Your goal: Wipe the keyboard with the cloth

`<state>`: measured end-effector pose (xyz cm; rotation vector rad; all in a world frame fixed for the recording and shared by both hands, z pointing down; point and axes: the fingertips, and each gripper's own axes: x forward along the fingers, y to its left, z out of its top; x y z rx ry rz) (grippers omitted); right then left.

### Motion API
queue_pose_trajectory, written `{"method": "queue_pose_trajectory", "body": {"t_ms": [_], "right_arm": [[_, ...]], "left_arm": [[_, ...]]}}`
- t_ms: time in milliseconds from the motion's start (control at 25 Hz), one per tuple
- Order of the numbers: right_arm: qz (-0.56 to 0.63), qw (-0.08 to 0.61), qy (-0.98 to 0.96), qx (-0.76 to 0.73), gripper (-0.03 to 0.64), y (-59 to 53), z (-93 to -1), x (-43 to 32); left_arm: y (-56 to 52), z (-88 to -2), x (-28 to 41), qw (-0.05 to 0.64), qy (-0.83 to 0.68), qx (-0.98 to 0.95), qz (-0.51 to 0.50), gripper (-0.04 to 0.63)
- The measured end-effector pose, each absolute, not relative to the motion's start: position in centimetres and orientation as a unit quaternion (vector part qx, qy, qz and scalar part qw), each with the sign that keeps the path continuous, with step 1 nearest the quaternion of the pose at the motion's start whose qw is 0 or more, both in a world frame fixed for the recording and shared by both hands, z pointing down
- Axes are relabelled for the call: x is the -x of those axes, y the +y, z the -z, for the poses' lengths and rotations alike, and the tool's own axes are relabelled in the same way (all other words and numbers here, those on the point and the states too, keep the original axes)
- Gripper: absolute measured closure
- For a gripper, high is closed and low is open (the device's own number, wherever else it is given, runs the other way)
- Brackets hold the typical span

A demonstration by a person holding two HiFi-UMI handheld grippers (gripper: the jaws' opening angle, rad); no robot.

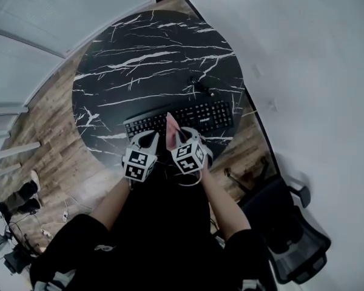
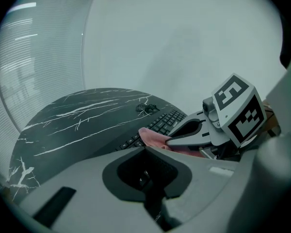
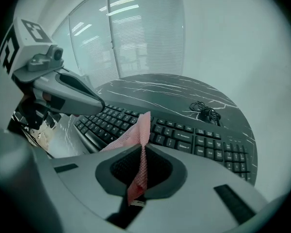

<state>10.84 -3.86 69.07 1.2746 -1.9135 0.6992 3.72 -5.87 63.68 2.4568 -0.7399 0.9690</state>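
Two handheld grippers hover at the near edge of a black keyboard (image 1: 194, 117), which lies on a round, black marbled bench (image 1: 145, 59). The right gripper (image 3: 143, 149) has its jaws clenched on a thin pink cloth (image 3: 140, 130). A fold is pinched in the seam between them, and a loose corner stands up over the keys. Whether the cloth touches the keys cannot be told. The left gripper (image 2: 146, 152), just beside it, has its jaws closed together with nothing between them.

The cloth looks light, limp and textured like a waffle. It will probably flop and bunch, so a pinch at a folded edge, leaving a free flap to trail across the keys, seems the best hold. The keyboard looks stiff but fairly light and may slide under a hard wipe, so gentle pressure suits it. A coiled cable (image 1: 201, 88) lies beyond it.
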Motion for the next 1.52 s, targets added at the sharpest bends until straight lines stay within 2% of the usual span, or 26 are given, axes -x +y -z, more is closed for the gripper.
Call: {"method": "queue_pose_trajectory", "body": {"t_ms": [880,1520], "right_arm": [[-0.282,0.358,-0.741,-0.493,0.606,-3.5,-68.9,-21.0],[-0.26,0.356,-0.748,-0.496,0.604,-2.8,-68.8,-28.2]], "left_arm": [[-6.5,-64.3,-14.1,0.197,-0.248,-0.88,-0.355,0.597],[-5.7,-65.1,-18.9,0.202,-0.256,-0.871,-0.366,0.597]]}}
